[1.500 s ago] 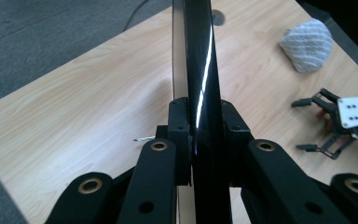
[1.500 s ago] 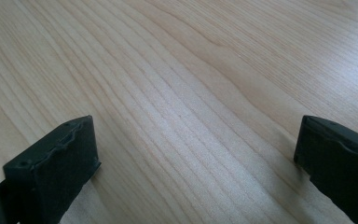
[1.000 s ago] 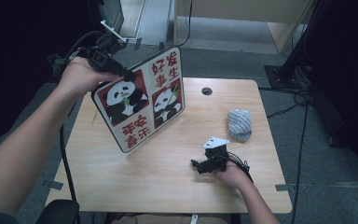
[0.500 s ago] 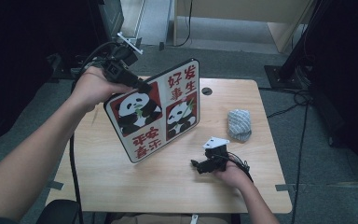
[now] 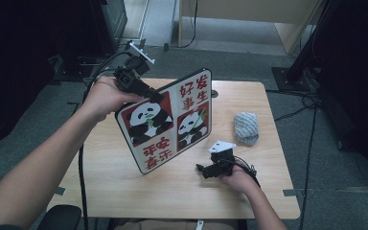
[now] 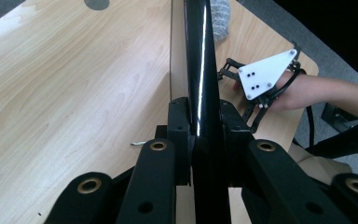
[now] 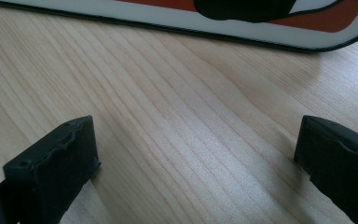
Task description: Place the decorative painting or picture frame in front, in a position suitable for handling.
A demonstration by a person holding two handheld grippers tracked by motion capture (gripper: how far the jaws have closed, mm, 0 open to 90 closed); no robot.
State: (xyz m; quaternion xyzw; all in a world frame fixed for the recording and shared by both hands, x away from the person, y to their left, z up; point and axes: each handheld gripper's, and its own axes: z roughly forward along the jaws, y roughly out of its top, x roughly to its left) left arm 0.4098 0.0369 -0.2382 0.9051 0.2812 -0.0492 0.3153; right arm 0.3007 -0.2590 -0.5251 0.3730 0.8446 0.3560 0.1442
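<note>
A flat board printed with pandas and red characters (image 5: 170,122) stands tilted on its lower edge on the wooden table (image 5: 124,187). My left gripper (image 5: 149,94) is shut on the board's upper left edge; the left gripper view looks along the board's thin black edge (image 6: 200,70), which is clamped between the jaws. My right gripper (image 5: 206,171) rests low over the table near the front right, open, with bare wood between its fingers (image 7: 56,163). The board's bottom edge (image 7: 261,32) lies just beyond them.
A grey rolled cloth (image 5: 246,128) lies at the table's right side. A round cable hole (image 6: 97,3) sits near the far edge. Cables trail from both grippers. Dark furniture and floor surround the table.
My left gripper has carried the panda board to the right and slightly down, toward the table's middle. The right gripper has stayed where it was.
</note>
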